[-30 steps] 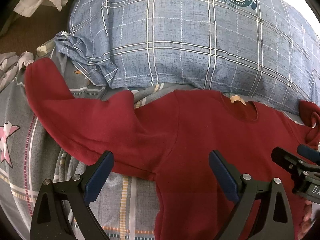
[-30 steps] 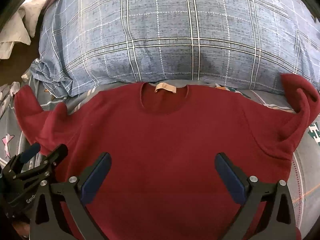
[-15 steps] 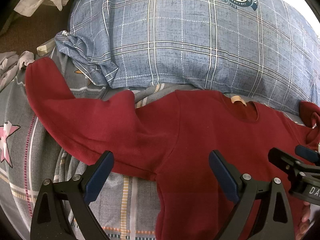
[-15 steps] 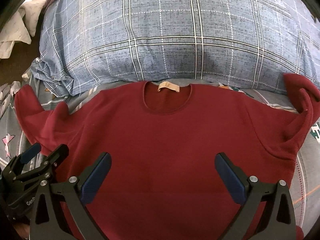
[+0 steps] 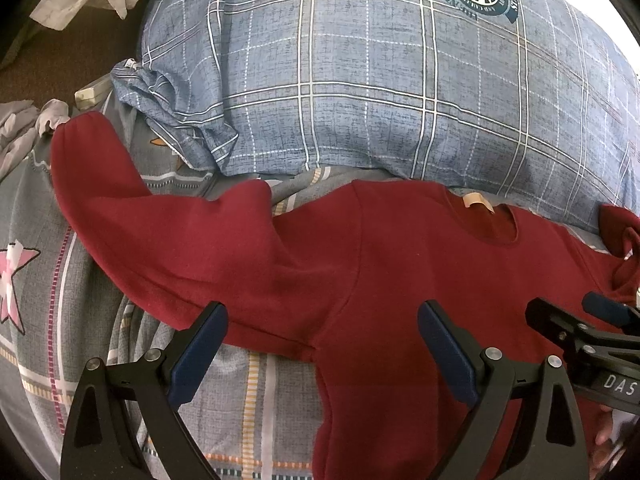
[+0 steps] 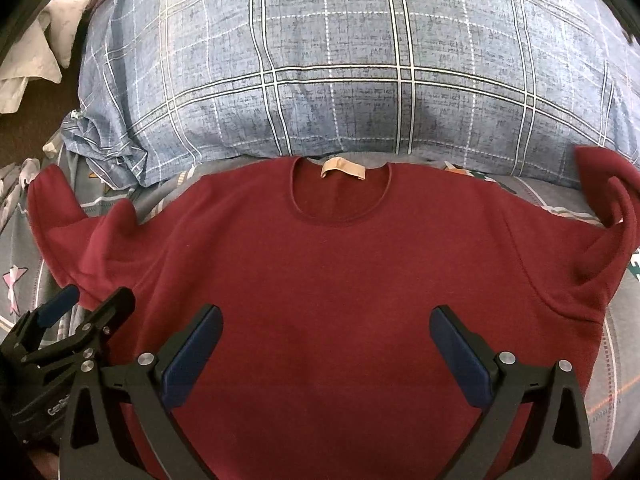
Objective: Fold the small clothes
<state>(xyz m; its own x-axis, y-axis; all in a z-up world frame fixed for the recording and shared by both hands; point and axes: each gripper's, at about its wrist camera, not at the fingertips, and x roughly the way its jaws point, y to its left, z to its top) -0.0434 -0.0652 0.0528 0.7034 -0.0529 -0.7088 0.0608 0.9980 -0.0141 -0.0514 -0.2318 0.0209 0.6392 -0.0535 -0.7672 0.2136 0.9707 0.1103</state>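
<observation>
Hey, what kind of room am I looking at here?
Most likely a bedroom: a big plaid pillow lies on a patterned bedsheet, with a red sweater spread flat on it.

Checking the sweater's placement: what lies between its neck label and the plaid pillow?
Almost nothing. In the right wrist view the label on the red sweater sits nearly against the pillow, with only a thin strip of grey sheet showing.

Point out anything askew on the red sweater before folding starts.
The red sweater lies flat with its body smooth, but the sleeves are not. The right sleeve curls back on itself near the plaid pillow; the left sleeve bunches into a ridge. Both grippers hang open, holding nothing.
</observation>
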